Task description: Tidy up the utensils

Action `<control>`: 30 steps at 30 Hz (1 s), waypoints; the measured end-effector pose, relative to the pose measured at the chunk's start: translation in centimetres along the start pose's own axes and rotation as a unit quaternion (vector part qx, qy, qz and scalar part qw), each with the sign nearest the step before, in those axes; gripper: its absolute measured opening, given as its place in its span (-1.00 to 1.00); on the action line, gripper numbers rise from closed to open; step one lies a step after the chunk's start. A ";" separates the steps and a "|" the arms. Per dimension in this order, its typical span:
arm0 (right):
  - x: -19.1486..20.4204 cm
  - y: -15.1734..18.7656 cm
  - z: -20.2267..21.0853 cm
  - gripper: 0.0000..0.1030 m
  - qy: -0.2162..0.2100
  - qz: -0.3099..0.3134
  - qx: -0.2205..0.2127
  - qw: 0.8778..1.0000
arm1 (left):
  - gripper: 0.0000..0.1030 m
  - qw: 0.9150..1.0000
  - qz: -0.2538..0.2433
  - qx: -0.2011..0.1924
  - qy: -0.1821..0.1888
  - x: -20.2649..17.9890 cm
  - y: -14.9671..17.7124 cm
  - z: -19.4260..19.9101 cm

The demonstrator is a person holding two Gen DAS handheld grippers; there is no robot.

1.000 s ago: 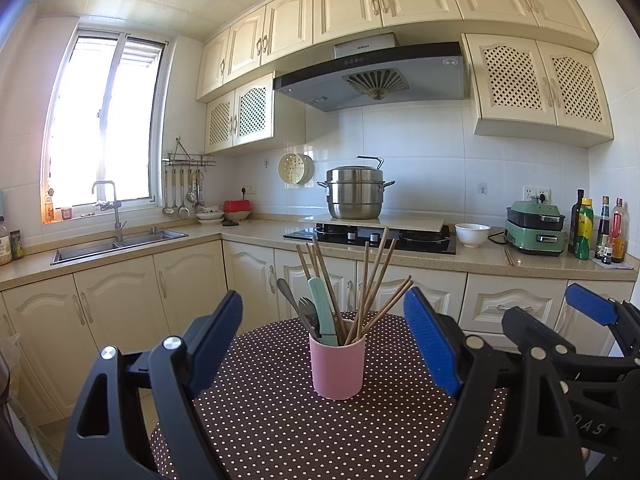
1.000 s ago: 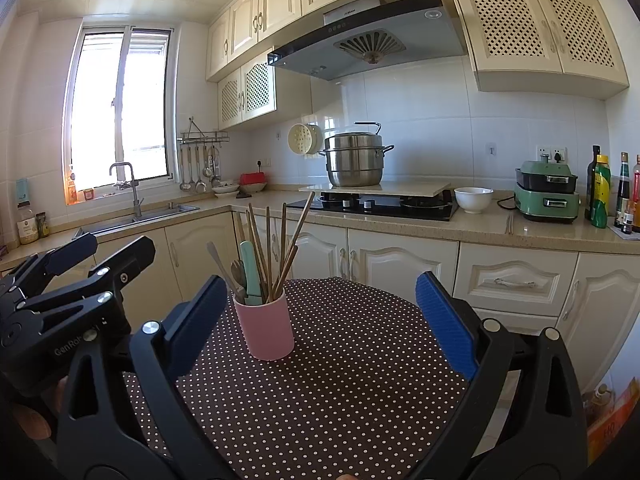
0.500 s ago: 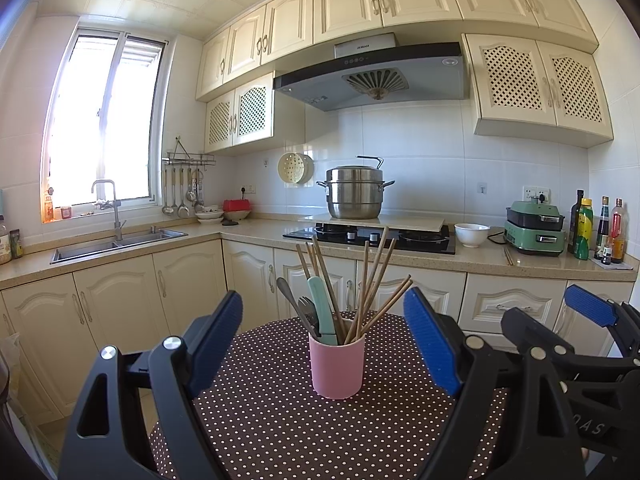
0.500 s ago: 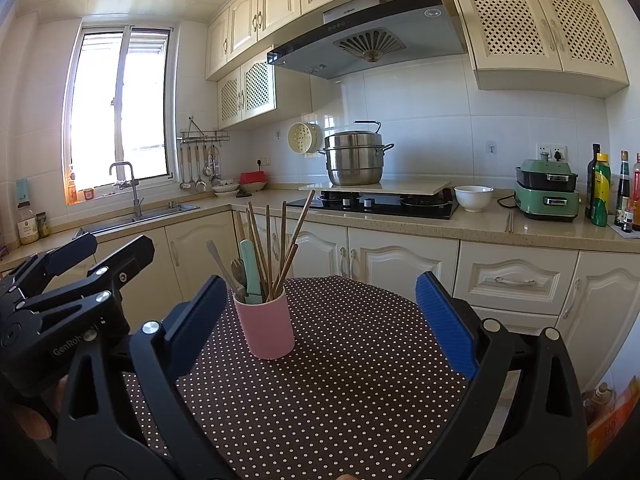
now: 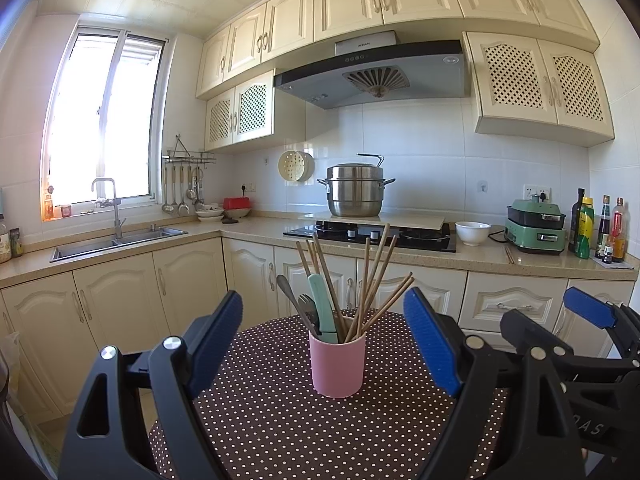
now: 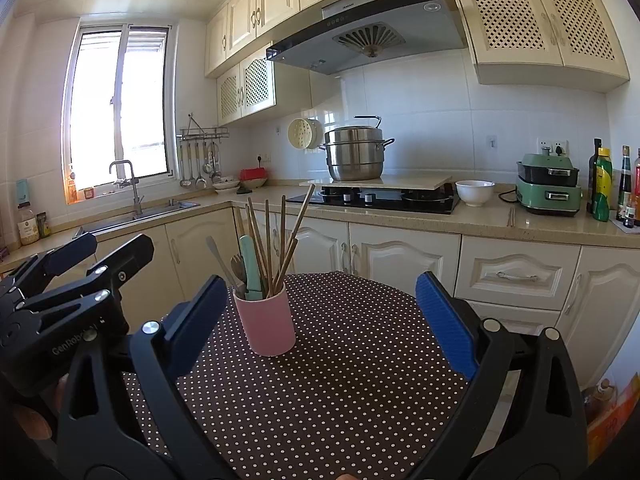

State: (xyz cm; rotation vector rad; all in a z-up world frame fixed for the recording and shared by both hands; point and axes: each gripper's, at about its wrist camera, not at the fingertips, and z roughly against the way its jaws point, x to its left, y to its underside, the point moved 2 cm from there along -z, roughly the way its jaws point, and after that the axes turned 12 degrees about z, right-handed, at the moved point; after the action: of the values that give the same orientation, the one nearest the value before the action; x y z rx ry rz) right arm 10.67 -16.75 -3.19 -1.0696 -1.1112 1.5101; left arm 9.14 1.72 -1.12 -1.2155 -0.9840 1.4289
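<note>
Left wrist view: left gripper (image 5: 322, 340) and right gripper (image 6: 322, 320), level, gape empty toward pink cup (image 5: 338, 364).

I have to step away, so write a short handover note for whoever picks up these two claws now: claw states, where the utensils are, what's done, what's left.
Left claw: open, empty, held short of the cup.
Right claw: open, empty, beside the left one.
Pink cylindrical cup stands upright on the brown polka-dot round table; it holds the wooden chopsticks, a mint-green handled utensil and metal cutlery, all mixed together.
Done: nothing visible; no utensil lies outside the cup.
Left: probably take the utensils out and sort them.
</note>
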 end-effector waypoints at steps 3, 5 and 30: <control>0.0 -0.1 -0.1 0.82 0.000 0.000 0.001 1.000 | 0.58 1.000 0.000 0.001 0.000 0.0 0.1 -0.1; 0.0 -0.1 -0.1 0.82 0.000 0.000 0.001 1.000 | 0.58 1.000 0.000 0.000 0.000 0.0 0.0 -0.1; 0.4 0.6 -3.0 0.82 -0.011 -0.004 0.025 1.000 | 0.58 1.000 0.006 0.026 -0.010 1.0 0.7 -3.2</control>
State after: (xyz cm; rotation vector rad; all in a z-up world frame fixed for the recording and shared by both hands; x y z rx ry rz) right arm 13.39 -16.00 -4.46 -1.0154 -1.0866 1.5398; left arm 12.21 2.54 -2.53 -1.1729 -0.9488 1.4695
